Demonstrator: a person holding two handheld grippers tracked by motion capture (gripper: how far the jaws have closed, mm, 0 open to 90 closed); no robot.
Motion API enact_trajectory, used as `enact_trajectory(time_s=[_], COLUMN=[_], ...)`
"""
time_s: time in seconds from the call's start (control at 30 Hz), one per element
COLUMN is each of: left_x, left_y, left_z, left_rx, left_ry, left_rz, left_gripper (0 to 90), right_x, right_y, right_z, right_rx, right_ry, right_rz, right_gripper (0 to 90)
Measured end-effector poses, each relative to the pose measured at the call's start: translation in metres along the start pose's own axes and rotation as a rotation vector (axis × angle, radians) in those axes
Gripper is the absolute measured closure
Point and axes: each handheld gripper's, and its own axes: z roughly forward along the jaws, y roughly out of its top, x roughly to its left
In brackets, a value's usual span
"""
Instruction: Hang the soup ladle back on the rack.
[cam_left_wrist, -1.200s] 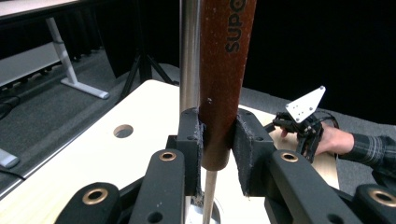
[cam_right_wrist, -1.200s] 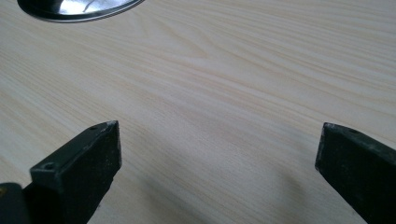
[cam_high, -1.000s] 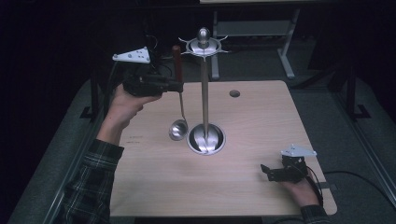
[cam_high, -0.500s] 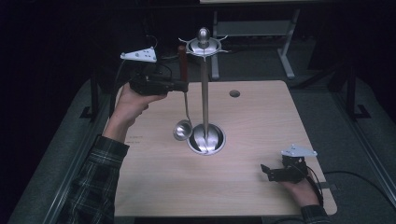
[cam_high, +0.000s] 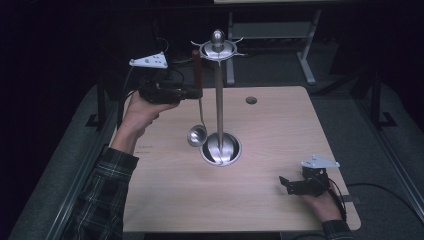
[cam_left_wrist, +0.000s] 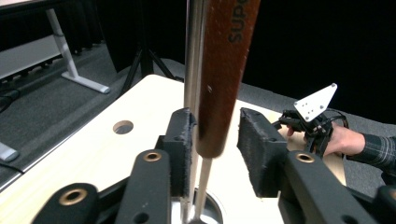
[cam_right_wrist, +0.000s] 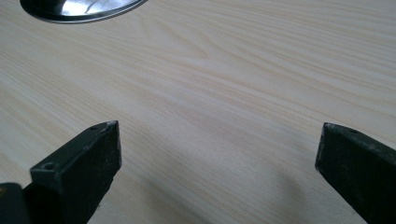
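Overhead, a pale wooden table (cam_high: 270, 130) with a round hole (cam_high: 251, 100) stands in a dark room. The left gripper (cam_high: 192, 92) has just been opening; its jaws flank the hanging ladle (cam_high: 198, 110), one touching, beside the steel stand (cam_high: 219, 100). The right gripper (cam_high: 286, 183) rests wide open on the table.

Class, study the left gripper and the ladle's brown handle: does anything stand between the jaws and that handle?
Nothing visible does. The handle already sits between the jaws of the left gripper, which have just been opening, and a gap shows on one side. The steel pole rises behind the handle, not between.
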Motion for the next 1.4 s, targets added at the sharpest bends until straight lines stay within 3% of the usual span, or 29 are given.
enact_trajectory(time_s=[0.23, 0.43, 0.57, 0.6, 0.7, 0.93, 1.4], left_x=[-0.004, -0.005, -0.005, -0.004, -0.004, -0.005, -0.021], left_y=[-0.010, -0.026, -0.038, -0.042, -0.055, -0.094, -0.152], left_z=[-0.011, -0.022, -0.030, -0.032, -0.035, -0.036, -0.038], left_rx=[0.041, 0.074, 0.078, 0.081, 0.073, 0.108, 0.164], left_ry=[0.047, 0.086, 0.131, 0.147, 0.168, 0.249, 0.376], left_rz=[0.015, -0.007, -0.020, -0.007, -0.030, -0.066, -0.084], left_gripper=[46.8, 37.5, 31.6, 30.0, 26.6, 22.7, 19.7], right_x=[0.000, 0.002, 0.002, 0.002, 0.002, 0.002, 0.003], right_y=[0.001, 0.001, 0.000, 0.000, 0.000, 0.000, 0.000], right_z=[0.001, 0.002, 0.001, 0.001, 0.001, 0.002, 0.002], right_rx=[0.002, 0.006, 0.008, 0.008, 0.010, 0.012, 0.012], right_ry=[0.002, 0.002, 0.003, 0.003, 0.002, 0.005, 0.003], right_rz=[-0.004, -0.008, -0.005, -0.005, -0.005, -0.008, -0.005], right_gripper=[0.0, 0.0, 0.0, 0.0, 0.0, 0.0, 0.0])
